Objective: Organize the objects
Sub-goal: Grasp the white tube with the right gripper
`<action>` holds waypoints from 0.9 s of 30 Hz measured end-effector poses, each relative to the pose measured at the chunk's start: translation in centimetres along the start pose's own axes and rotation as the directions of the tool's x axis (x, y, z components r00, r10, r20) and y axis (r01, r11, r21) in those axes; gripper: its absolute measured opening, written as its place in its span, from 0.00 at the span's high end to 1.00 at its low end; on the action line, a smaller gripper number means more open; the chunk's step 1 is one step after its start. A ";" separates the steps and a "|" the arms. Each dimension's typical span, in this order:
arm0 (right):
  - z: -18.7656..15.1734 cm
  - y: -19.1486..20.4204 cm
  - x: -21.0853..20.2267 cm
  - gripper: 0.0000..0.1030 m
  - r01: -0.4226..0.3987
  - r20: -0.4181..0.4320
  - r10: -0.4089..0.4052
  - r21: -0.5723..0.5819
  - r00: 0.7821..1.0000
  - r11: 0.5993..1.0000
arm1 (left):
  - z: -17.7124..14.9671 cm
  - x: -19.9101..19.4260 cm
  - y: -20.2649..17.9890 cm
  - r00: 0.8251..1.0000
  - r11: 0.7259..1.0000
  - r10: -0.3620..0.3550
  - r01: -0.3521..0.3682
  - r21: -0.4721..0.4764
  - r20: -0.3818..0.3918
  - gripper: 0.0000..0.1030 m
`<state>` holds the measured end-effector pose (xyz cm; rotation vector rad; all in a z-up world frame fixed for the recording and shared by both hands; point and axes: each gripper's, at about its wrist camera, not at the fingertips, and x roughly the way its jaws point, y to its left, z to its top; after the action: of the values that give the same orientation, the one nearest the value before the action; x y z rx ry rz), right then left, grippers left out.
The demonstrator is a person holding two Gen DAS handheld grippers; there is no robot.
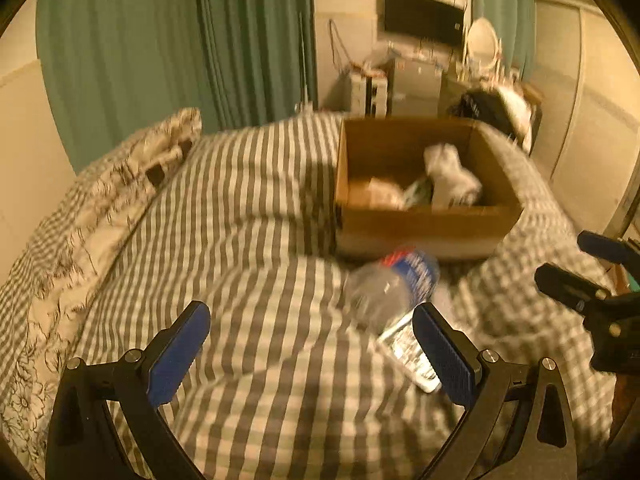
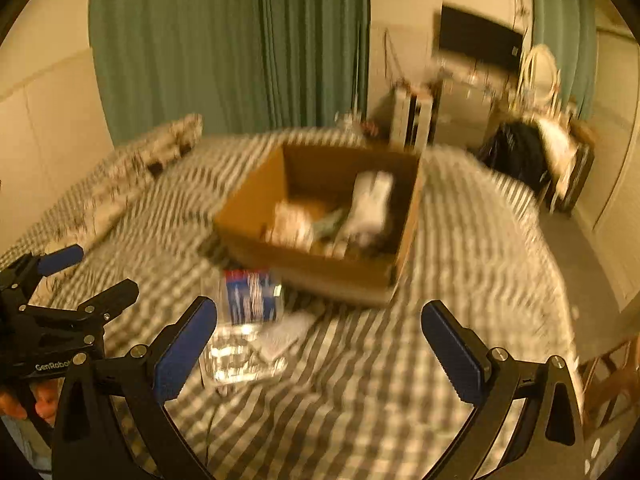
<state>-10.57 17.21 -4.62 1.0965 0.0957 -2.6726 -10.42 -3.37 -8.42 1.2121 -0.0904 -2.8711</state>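
A clear plastic bottle (image 1: 394,286) with a blue and red label lies on the striped bed, just in front of an open cardboard box (image 1: 420,236). It also shows in the right wrist view (image 2: 246,320), with a small white packet (image 2: 286,336) beside it. The box (image 2: 320,276) holds a white crumpled item (image 1: 450,174) and other things. My left gripper (image 1: 312,346) is open and empty, just short of the bottle. My right gripper (image 2: 320,346) is open and empty, to the right of the bottle. Each gripper shows in the other's view: the right one (image 1: 588,272) and the left one (image 2: 80,276).
The striped duvet (image 1: 248,240) covers the bed. Floral pillows (image 1: 120,184) lie at the left. Green curtains (image 1: 180,40), a wall TV (image 1: 424,16), a cluttered desk with a round mirror (image 1: 482,42) and a dark bag (image 2: 516,156) stand behind the bed.
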 end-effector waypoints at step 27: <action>-2.7 0.6 16.3 0.74 0.053 -0.387 -0.019 0.077 0.922 0.996 | -1.8 3.0 2.0 0.996 0.999 0.034 -0.036 -0.035 -0.078 0.00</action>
<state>-19.76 13.69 -17.88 1.6536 0.0731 -2.4721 -11.22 -5.55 -11.63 1.3000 -0.0576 -2.7798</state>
